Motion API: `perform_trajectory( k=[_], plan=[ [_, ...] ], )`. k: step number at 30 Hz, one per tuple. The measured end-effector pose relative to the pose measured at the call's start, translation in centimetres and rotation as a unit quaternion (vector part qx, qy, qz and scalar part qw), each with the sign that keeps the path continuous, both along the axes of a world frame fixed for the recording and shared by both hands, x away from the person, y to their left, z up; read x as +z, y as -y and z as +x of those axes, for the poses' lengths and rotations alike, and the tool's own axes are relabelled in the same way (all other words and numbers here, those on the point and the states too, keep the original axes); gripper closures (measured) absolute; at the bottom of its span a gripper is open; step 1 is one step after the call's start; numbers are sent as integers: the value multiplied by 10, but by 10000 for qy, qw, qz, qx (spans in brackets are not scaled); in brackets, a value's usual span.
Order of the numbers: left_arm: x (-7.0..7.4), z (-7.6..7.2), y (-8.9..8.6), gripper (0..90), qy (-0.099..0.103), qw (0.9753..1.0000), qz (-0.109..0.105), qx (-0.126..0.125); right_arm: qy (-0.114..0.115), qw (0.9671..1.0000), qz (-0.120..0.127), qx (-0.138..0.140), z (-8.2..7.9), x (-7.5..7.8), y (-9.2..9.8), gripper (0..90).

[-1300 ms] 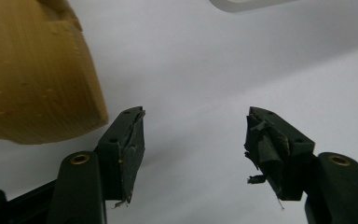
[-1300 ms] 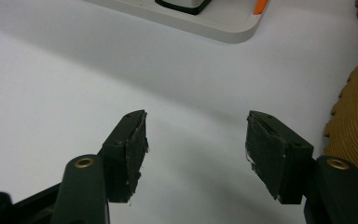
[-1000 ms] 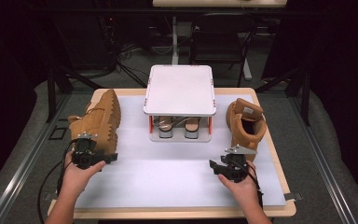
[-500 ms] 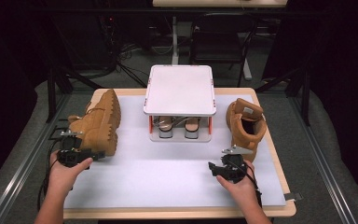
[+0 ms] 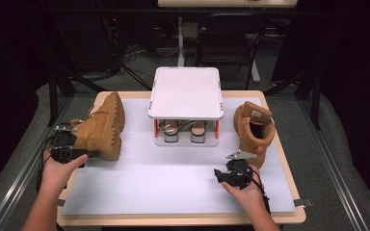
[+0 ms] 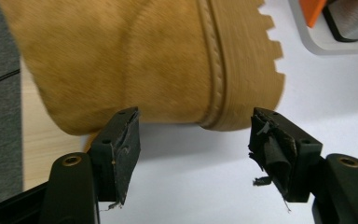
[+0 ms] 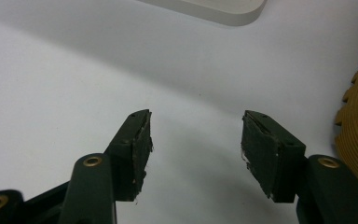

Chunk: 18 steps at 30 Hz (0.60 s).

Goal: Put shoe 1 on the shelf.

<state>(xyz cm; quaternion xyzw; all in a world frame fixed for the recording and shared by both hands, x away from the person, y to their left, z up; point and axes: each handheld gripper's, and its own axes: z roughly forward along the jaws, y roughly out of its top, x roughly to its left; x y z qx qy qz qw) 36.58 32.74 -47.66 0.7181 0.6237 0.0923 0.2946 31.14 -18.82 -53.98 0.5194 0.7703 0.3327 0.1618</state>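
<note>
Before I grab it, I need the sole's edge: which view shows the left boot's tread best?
The left gripper view: the left boot looms close, its tread lugs sharp. The high view shows it whole, lying tipped, but small.

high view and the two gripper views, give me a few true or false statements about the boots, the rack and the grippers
1. The left boot lies tipped on its side, its lugged sole facing the rack. True.
2. The left gripper is clamped on that boot. False: its jaws stand open, with the boot just beyond the tips.
3. The right boot stands upright beside the white rack. True.
4. The right gripper holds the right boot. False: its jaws are open over bare white mat, the boot's sole off to one side.
5. The rack's lower shelf is bare. False: a pair of shoes sits under its top.
</note>
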Motion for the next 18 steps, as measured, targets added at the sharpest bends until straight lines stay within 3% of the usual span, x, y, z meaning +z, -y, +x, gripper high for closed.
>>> perform_trajectory(
  k=[10,18],
  plan=[
    [11,18,-13,323,-158,9998,10,115,-62,9999,87,-83,2,-1,3,426],
    [16,32,-22,268,-325,9987,73,374,-87,9999,95,-75,2,-3,3,424]
  ],
)
